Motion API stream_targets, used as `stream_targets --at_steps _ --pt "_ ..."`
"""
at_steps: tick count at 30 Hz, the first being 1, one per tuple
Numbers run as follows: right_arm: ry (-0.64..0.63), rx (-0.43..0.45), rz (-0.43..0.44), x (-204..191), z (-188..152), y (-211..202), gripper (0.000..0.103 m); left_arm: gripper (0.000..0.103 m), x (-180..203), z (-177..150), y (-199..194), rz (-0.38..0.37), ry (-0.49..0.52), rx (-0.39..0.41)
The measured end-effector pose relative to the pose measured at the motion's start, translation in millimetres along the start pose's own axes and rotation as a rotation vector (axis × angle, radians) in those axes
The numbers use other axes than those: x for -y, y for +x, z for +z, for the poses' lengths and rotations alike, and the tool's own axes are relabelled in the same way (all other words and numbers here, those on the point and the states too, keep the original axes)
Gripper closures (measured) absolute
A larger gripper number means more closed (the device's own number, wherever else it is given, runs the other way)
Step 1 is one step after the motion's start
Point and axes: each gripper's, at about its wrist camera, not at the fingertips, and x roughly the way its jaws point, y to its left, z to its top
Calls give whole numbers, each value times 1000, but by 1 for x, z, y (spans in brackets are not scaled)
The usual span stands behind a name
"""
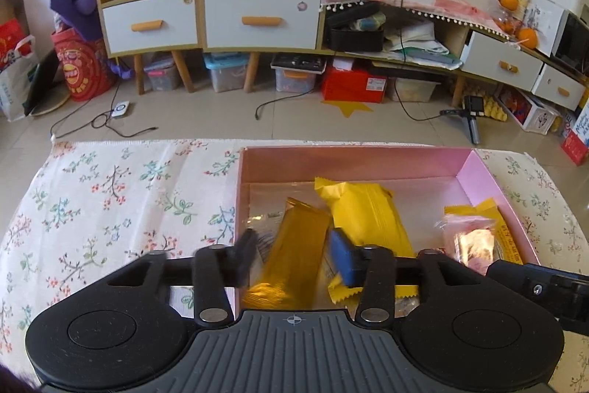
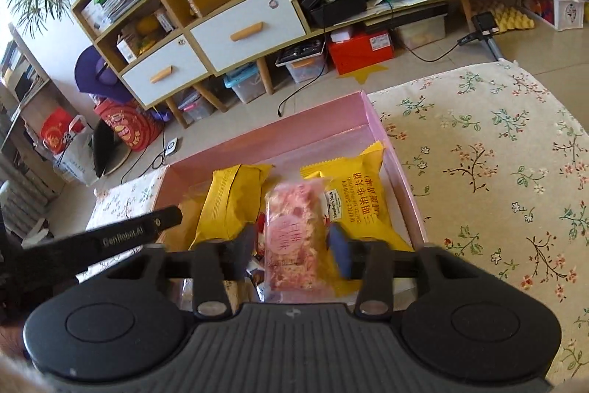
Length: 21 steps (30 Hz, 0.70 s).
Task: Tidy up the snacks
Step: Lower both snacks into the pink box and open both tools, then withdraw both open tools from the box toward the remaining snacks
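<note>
A pink box (image 1: 353, 161) stands on the flowered tablecloth and holds several snack packets. My left gripper (image 1: 296, 255) is over the box's left half with its jaws apart around an amber packet (image 1: 294, 253), which lies between the fingers; I cannot tell if they touch it. A yellow packet (image 1: 368, 216) lies beside it. My right gripper (image 2: 294, 251) is over the box's right half with its jaws on either side of a pink-and-white packet (image 2: 292, 234). A yellow waffle packet (image 2: 362, 201) lies to its right and another yellow packet (image 2: 228, 201) to its left.
The box (image 2: 390, 150) sits near the table's far edge. Flowered cloth (image 1: 117, 201) spreads to its left and also to its right (image 2: 497, 164). The left gripper's body (image 2: 121, 236) reaches into the right wrist view. Shelves, drawers and storage bins stand across the floor beyond.
</note>
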Motion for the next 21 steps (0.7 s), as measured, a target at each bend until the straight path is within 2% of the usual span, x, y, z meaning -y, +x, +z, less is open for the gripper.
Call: stream_targets --at_steps 4,10,14,21 --pt "-23 -4 0 -3 1 -2 48 41 0 -2 -9 0 13 7" --pt "-70 -6 -11 -9 1 -9 40 32 2 -4 -33 -9 43 14" --pt "-68 -23 -14 -9 3 -17 35 30 2 -10 -47 -22 54 1" --pt "-68 -41 -14 -9 0 -33 26 19 -2 -27 -74 -37 58 -11"
